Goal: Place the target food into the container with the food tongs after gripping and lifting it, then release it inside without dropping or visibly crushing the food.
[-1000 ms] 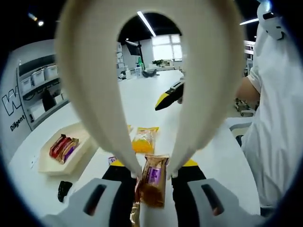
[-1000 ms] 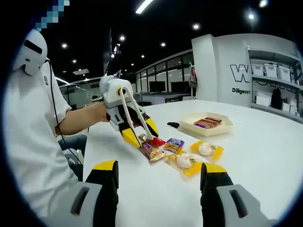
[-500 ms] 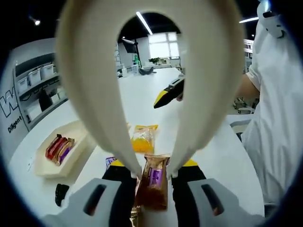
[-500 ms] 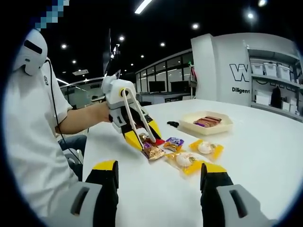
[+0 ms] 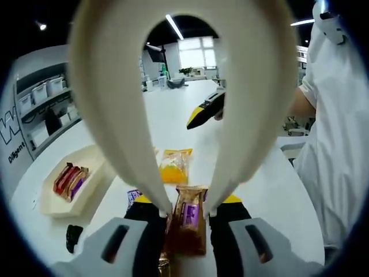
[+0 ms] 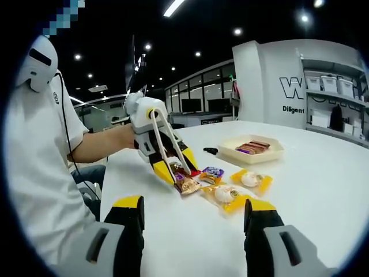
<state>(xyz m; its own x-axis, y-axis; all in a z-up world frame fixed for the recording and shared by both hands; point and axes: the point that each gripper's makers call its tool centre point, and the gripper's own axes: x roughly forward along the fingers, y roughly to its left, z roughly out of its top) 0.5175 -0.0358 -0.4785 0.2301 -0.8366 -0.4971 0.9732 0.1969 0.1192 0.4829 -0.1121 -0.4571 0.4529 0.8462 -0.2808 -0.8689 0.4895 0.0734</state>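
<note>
My left gripper (image 5: 185, 199) is shut on cream food tongs (image 5: 115, 104), whose two arms arch up through the left gripper view. The tong tips close in on both sides of a brown snack packet with a purple label (image 5: 187, 222), low over the white table. In the right gripper view the same left gripper (image 6: 167, 164) and tongs (image 6: 166, 138) lean down onto that brown packet (image 6: 187, 184). The cream tray (image 5: 92, 193) (image 6: 271, 157) holds a few wrapped bars. My right gripper (image 6: 193, 214) stands open with nothing in it, and its yellow tip (image 5: 202, 112) hangs beyond the tongs.
Two yellow packets (image 6: 249, 180) (image 6: 225, 197), a purple one (image 6: 213, 172) and a red one (image 6: 192, 171) lie near the brown packet. A small black object (image 6: 210, 151) sits beside the tray. A person in a white shirt (image 6: 40, 150) stands at the table's edge.
In the right gripper view the left gripper has carried the tongs down and right onto the brown packet. The right gripper has not moved.
</note>
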